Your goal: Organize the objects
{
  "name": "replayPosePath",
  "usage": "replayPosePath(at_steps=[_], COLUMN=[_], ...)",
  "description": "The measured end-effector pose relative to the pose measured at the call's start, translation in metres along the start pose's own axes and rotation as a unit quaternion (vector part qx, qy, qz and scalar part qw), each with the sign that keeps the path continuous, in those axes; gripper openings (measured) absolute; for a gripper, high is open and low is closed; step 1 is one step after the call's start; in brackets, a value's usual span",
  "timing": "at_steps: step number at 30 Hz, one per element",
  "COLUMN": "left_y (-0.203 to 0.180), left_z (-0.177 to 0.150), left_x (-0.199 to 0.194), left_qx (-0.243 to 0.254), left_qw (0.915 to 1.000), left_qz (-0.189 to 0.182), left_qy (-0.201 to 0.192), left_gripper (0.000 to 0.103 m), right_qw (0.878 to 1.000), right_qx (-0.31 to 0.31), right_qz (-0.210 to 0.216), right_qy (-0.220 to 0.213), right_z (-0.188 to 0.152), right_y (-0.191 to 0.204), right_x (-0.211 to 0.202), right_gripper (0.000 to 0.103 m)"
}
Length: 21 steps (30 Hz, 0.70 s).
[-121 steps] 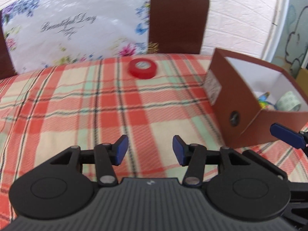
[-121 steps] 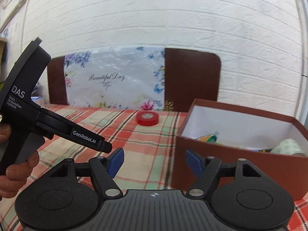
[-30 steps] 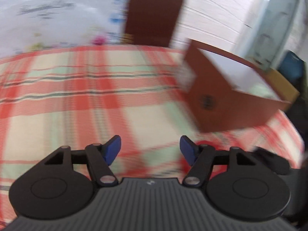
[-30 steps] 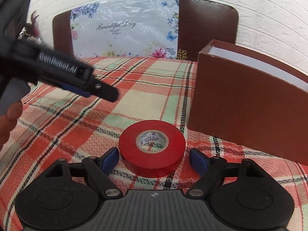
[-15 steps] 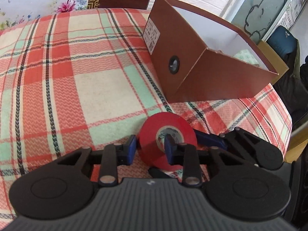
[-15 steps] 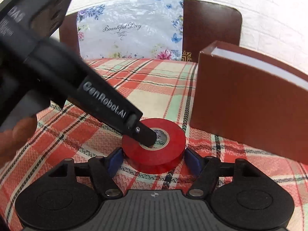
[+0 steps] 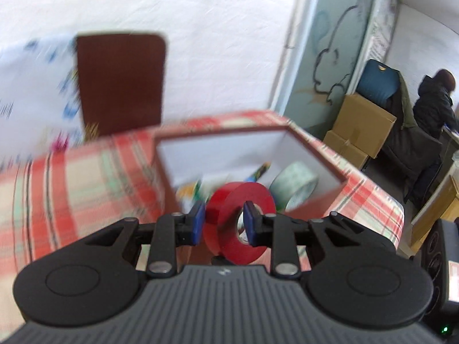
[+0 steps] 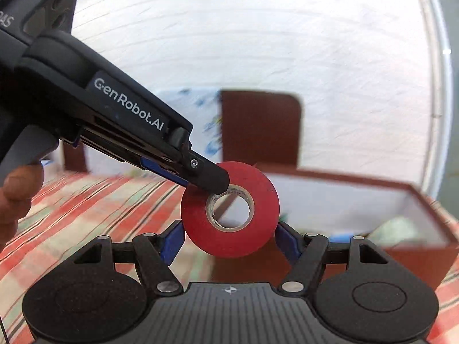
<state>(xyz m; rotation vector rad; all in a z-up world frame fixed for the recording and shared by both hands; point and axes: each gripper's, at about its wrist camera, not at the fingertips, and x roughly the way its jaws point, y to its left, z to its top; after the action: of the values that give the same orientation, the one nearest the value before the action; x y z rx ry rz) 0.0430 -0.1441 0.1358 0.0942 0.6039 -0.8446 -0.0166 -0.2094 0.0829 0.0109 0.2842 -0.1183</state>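
While left gripper clamps one red tape roll | right gripper spread | one box

from my left wrist view the plaid tablecloth and floral sheet are smeared by motion blur. the red tape roll hides part of the brown box, whose small contents i can't identify. in my right wrist view the left gripper covers the roll's upper-left rim.
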Motion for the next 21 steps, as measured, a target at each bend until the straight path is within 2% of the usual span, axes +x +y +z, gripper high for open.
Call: replayPosePath(at_steps=[4, 8, 16, 19, 21], left_y=[-0.015, -0.024, -0.033, -0.033, -0.031], left_z=[0.019, 0.029, 0.042, 0.041, 0.038], left_x=[0.035, 0.068, 0.108, 0.118, 0.115], left_qx=[0.019, 0.022, 0.03, 0.034, 0.034], left_qw=[0.9998, 0.9997, 0.9989, 0.9972, 0.9969], left_qz=[0.002, -0.002, 0.012, 0.048, 0.058], left_qy=[-0.003, 0.01, 0.035, 0.045, 0.04], left_gripper=[0.031, 0.031, 0.033, 0.044, 0.056], right_qw=[0.999, 0.998, 0.996, 0.992, 0.992], right_qx=[0.004, 0.007, 0.008, 0.011, 0.037], right_qz=[-0.033, -0.055, -0.085, -0.122, -0.114], right_qy=[-0.011, 0.002, 0.017, 0.033, 0.033], right_z=[0.01, 0.012, 0.012, 0.013, 0.009], right_y=[-0.021, -0.045, -0.062, -0.069, -0.086], right_x=[0.009, 0.029, 0.058, 0.072, 0.058], right_gripper=[0.068, 0.067, 0.067, 0.067, 0.067])
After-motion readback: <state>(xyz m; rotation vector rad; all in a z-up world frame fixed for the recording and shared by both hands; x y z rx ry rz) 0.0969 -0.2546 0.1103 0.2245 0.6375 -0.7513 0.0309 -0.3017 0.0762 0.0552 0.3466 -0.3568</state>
